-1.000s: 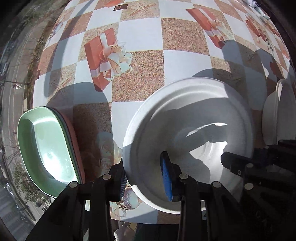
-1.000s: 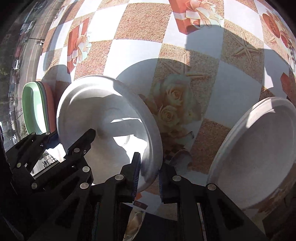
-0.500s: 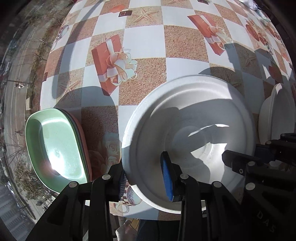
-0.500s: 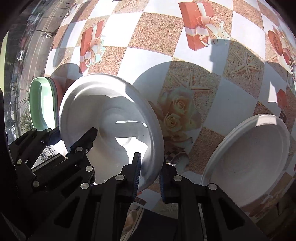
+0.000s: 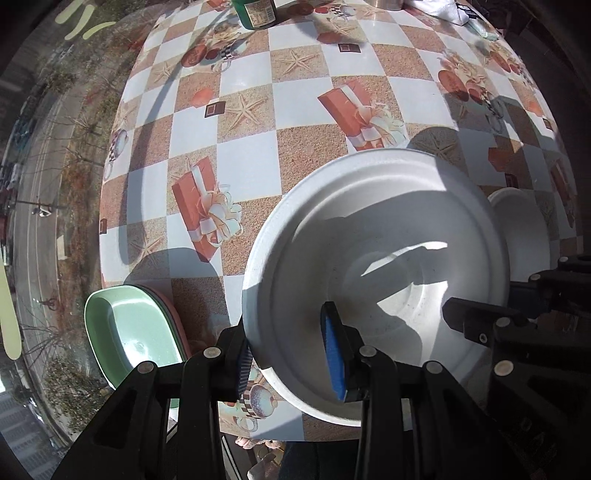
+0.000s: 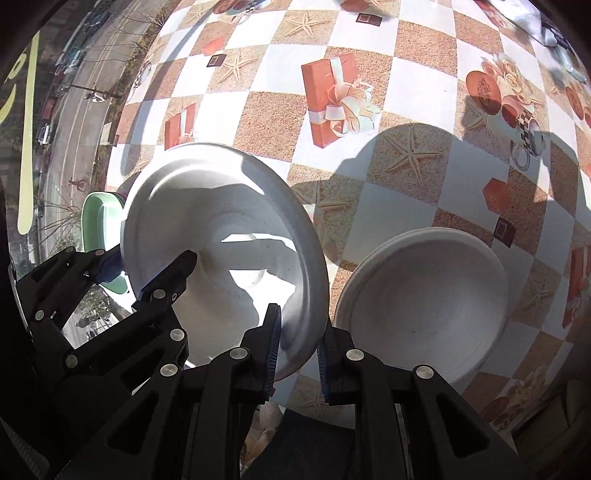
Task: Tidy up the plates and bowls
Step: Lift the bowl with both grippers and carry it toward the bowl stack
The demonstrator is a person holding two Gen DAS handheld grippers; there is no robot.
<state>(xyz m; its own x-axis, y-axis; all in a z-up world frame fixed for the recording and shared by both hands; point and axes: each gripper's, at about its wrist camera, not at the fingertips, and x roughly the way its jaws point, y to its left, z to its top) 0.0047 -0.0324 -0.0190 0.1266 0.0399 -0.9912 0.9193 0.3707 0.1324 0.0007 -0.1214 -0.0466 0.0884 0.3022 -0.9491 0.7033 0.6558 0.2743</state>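
Note:
A deep white plate (image 5: pixel 388 229) hangs above the checked tablecloth and casts a shadow on it. My left gripper (image 5: pixel 286 332) is shut on the plate's left rim, one blue pad inside the dish. My right gripper (image 6: pixel 299 332) is shut on the plate (image 6: pixel 221 229) at its right rim. Each gripper shows in the other's view, holding the opposite side. A second white plate (image 6: pixel 421 306) lies on the table to the right, also seen as a sliver (image 5: pixel 524 229) behind the held one. A green dish (image 5: pixel 125 332) stacked on a pink one sits at the left table edge.
The table (image 5: pixel 240 162) drops off at the left beside a window over a street far below. A green bottle (image 5: pixel 255 13) and a white cloth (image 5: pixel 436 7) stand at the far side. The near table edge runs just under both grippers.
Both grippers have risen together with the white plate held between them. The table, the green dish and the second plate look smaller and farther below.

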